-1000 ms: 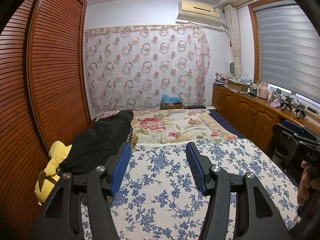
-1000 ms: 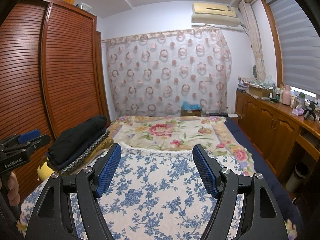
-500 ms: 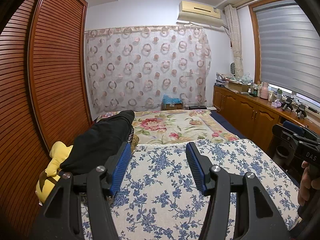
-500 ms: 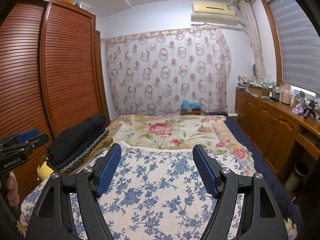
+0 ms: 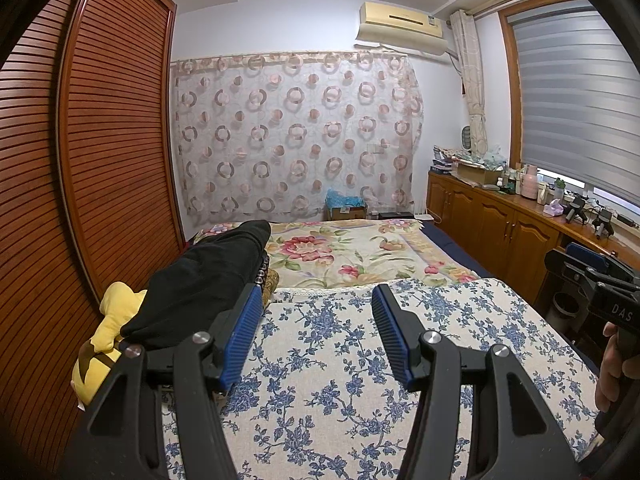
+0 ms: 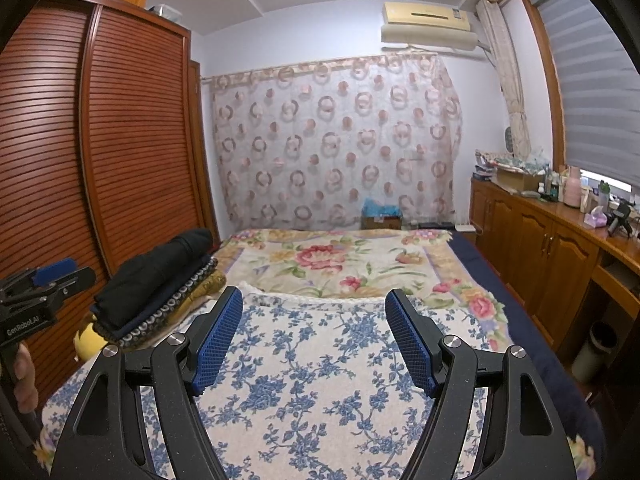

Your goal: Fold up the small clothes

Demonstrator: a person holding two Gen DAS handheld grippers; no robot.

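Your left hand-held gripper (image 5: 316, 300): jaws apart, nothing between the blue pads, held above the blue-flowered bedspread (image 5: 340, 380) at the lower centre of the left wrist view.

Your right hand-held gripper (image 6: 314, 304): jaws spread wide, also with nothing between them, above the same bedspread at the lower centre of the right wrist view. It also shows at the right edge of the left wrist view, with your fingers (image 5: 612, 364) around its handle.

Stack of folded clothes (image 6: 156, 280): left of centre in the right wrist view, on the bed's left side next to the louvred wooden wardrobe (image 6: 120, 140). A black garment lies on top, a dark patterned layer and a mustard one beneath. In the left wrist view the stack sits just behind the left finger, partly hidden by it.

Yellow soft item (image 5: 110, 320): lower left of the left wrist view, tucked beside and under the stack; you cannot tell what it is.

Rose-print blanket (image 5: 352, 248): centre of the frame, covering the far half of the bed.

Ring-patterned curtain (image 5: 296, 136): across the back wall, upper centre.

Air conditioner (image 5: 402, 26): upper right, above the curtain.

Wooden cabinet (image 6: 548, 248): along the right edge, its top crowded with bottles and boxes.
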